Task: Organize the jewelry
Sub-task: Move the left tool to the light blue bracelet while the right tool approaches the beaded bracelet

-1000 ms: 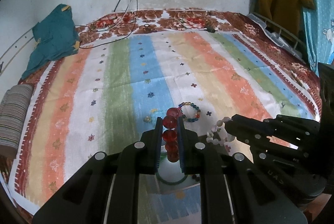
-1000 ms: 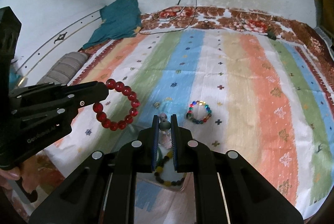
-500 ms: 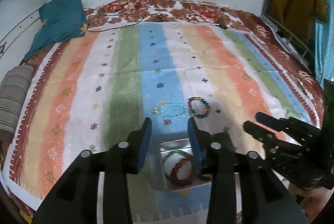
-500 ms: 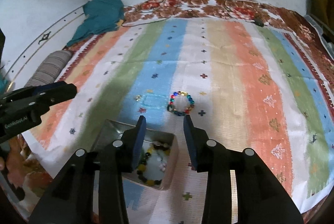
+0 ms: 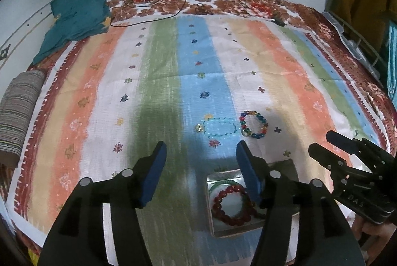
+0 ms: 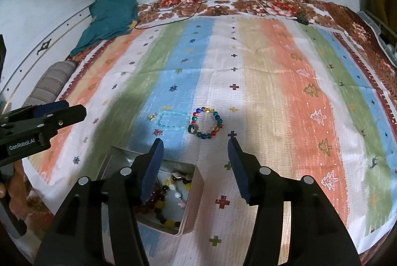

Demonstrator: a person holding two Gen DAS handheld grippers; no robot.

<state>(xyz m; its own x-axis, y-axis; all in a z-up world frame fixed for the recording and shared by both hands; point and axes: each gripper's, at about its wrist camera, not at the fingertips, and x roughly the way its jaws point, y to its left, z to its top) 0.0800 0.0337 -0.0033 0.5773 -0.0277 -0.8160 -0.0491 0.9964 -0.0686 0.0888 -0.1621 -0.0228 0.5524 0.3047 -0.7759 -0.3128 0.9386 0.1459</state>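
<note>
Red bracelet (image 5: 233,206) lies in the tin (image 5: 285,166); both tongs (image 5: 201,154) (image 6: 194,147) gape wide, empty.

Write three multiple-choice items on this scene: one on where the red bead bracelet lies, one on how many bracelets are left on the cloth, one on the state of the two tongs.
1. Where is the red bead bracelet?
A. Inside the metal tin
B. On the blue stripe of the cloth
C. Held in the left tongs

2. How many bracelets lie loose on the striped cloth?
A. None
B. Two
C. Four

3. How do the left tongs and right tongs stand?
A. Both shut on beads
B. Left shut, right open
C. Both open and empty

Answers:
1 A, the red beads rest on the tin's floor in the left wrist view.
2 B, only the multicoloured bracelet and the pale blue bracelet lie there, side by side.
3 C, each pair shows a wide gap with nothing between the fingers.
</note>
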